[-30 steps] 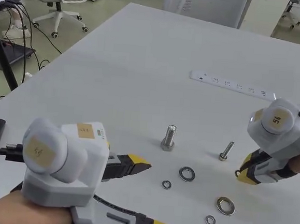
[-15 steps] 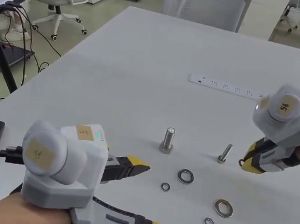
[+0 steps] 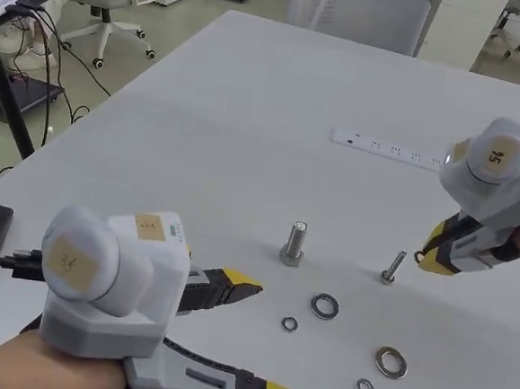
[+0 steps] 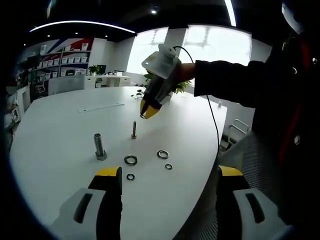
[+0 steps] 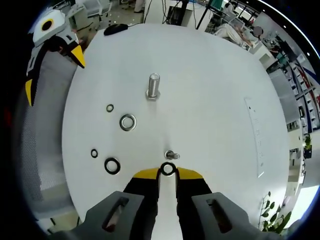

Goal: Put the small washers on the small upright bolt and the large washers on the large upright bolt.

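White worktop (image 3: pixel 201 136) carries all the parts; office room behind. Nearest is the L hand-held gripper (image 3: pixel 284 348): jaws spread wide, nothing btwn them, tips over bare surface near the loose washers. Next come 4 washers lying flat. A small washer (image 3: pixel 365 387) is closest, w/ a gold large washer (image 3: pixel 391 361) just beside it. Past those lie a second small washer (image 3: pixel 289 324) and a dark large washer (image 3: pixel 324 306), near each other but apart. Beyond them the large bolt (image 3: pixel 295 243) stands head-down, thread up, bare. The small bolt (image 3: pixel 393 266) is to its right, well apart, also bare. The R hand-held gripper (image 5: pixel 168 172) is nearly closed, pinching a small dark washer (image 5: pixel 168 163) at its tips, just beside the small bolt's top; touching or not, can't tell. Farther back a white power strip (image 3: pixel 398 151) lies flat. An office chair (image 3: pixel 104 2) stands on the floor past the far-left edge.
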Available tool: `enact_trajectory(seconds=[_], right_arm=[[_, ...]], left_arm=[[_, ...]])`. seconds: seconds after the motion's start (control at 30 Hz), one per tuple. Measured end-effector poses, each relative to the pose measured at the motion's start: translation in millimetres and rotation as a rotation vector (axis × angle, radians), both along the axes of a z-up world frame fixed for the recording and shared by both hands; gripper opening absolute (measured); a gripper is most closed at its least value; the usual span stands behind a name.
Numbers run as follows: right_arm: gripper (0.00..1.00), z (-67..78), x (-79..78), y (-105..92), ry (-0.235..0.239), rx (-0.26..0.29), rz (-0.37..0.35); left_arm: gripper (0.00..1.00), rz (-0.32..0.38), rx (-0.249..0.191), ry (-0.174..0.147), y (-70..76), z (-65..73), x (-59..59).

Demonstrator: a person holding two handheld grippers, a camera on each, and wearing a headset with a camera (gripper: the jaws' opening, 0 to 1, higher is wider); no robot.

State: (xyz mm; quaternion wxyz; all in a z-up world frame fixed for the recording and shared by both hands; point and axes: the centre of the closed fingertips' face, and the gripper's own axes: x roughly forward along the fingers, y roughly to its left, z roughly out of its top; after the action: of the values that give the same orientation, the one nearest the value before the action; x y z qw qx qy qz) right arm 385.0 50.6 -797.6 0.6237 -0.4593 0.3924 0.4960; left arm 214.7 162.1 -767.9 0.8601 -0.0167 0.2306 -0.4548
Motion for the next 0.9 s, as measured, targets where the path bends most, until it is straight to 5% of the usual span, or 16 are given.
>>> enact_trajectory(seconds=[0.9], right_arm=[[0.13, -17.8, 15.8, 9.3, 0.025, -0.03, 0.029]], left_arm=[[0.76, 0.018, 0.001, 0.005, 2.9, -1.3, 0.8]])
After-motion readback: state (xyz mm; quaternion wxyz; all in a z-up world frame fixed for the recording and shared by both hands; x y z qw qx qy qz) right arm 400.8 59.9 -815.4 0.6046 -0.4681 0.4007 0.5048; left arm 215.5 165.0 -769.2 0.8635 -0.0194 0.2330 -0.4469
